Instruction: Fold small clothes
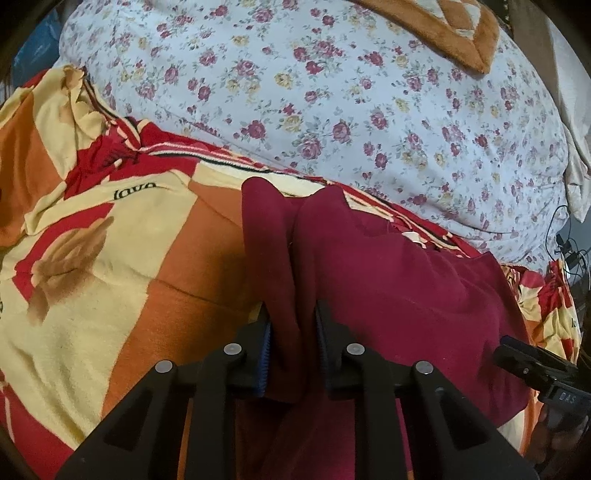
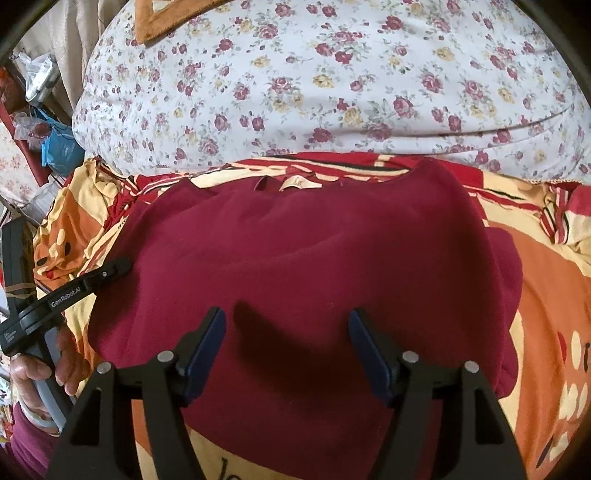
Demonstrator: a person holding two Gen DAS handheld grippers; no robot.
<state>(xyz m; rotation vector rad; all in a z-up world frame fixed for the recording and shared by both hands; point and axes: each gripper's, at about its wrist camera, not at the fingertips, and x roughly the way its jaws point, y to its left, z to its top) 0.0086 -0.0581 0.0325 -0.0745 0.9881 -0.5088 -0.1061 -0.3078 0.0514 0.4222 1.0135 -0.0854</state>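
A maroon knit garment [image 2: 314, 240] lies spread on a red, orange and cream blanket [image 2: 546, 277], its neckline at the far side. In the left wrist view my left gripper [image 1: 293, 314] is shut on a raised fold at the left edge of the garment [image 1: 406, 295], and the cloth stands up between the pads. The right wrist view shows that same left gripper [image 2: 118, 266] at the garment's left edge, held by a hand [image 2: 33, 369]. My right gripper [image 2: 286, 314] hangs open over the garment's near part, with nothing between its fingers.
A bulky white floral duvet [image 2: 332, 74] rises just behind the garment. A brown plush blanket [image 1: 443, 29] lies on top of the duvet at the far side. Bags and clutter [image 2: 55, 147] sit off the bed's left side, and cables [image 1: 569, 251] hang at its right edge.
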